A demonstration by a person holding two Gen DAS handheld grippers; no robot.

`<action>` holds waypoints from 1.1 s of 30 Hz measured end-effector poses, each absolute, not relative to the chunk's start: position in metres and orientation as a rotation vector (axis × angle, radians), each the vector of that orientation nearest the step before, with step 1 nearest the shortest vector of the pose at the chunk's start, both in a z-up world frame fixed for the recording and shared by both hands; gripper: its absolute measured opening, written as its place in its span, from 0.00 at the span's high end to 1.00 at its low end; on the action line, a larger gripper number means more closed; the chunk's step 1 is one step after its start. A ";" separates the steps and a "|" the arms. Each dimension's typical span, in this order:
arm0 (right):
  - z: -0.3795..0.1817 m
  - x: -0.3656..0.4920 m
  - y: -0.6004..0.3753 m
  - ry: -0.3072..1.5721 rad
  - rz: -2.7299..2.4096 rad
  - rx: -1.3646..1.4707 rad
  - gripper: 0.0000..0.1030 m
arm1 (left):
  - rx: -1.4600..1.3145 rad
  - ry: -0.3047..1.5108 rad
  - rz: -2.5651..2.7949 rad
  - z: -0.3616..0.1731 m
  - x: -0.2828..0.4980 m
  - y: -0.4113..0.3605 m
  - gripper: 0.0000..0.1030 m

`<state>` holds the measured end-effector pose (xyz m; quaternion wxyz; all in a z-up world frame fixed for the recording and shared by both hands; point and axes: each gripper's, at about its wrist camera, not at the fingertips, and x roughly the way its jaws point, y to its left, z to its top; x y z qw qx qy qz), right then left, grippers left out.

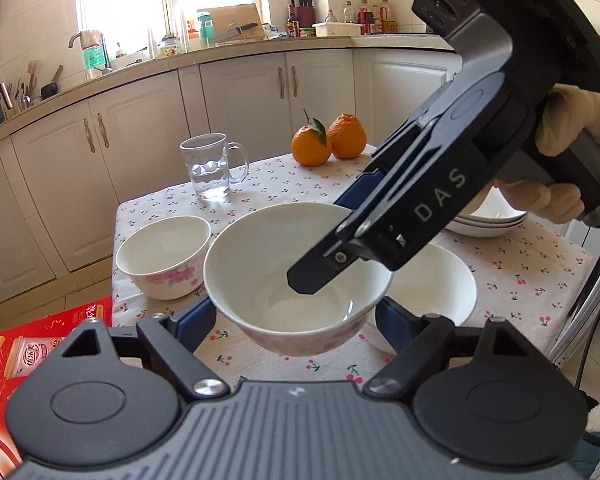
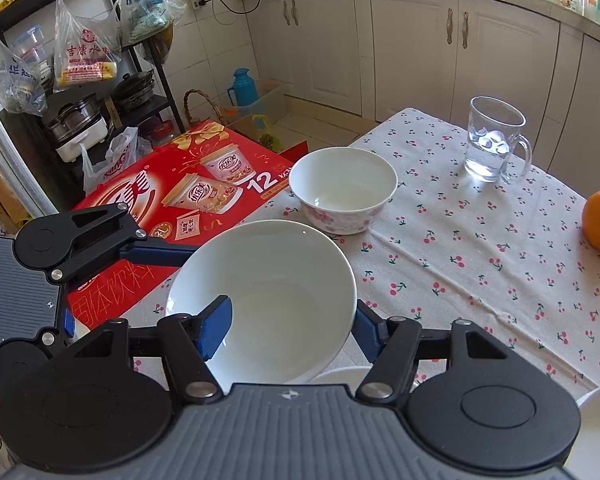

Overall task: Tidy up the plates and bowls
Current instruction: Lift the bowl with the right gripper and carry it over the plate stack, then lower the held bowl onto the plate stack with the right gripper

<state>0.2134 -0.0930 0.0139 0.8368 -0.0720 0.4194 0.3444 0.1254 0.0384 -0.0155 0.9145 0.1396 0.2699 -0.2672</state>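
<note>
A white bowl with pink flowers [image 1: 296, 276] hangs above the table, also in the right wrist view [image 2: 268, 296]. My right gripper [image 1: 340, 236] is shut on its rim, one finger inside, one outside; in its own view it [image 2: 288, 328] straddles the wall. My left gripper [image 1: 296, 320] is open, its blue fingers [image 1: 198, 316] either side of the bowl's base. A second flowered bowl [image 1: 164, 256] stands on the table at left [image 2: 342, 190]. A plain white bowl [image 1: 436, 288] sits right of the held one. Stacked white plates [image 1: 488, 220] lie behind the right gripper.
The table has a cherry-print cloth [image 2: 480, 248]. A glass mug of water [image 1: 210, 166] and two oranges [image 1: 328, 140] stand at its far side. A red drinks carton [image 2: 188, 200] sits off the table's left edge. Kitchen cabinets [image 1: 240, 88] are beyond.
</note>
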 end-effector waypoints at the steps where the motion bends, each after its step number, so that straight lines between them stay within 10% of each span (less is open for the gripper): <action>1: 0.015 0.210 -0.097 0.884 0.722 -0.151 0.32 | 0.289 0.553 -0.556 -0.014 0.124 0.035 0.16; 33: -0.009 0.180 -0.169 0.911 0.611 -0.099 0.32 | 0.325 0.630 -0.654 -0.036 0.120 -0.026 0.16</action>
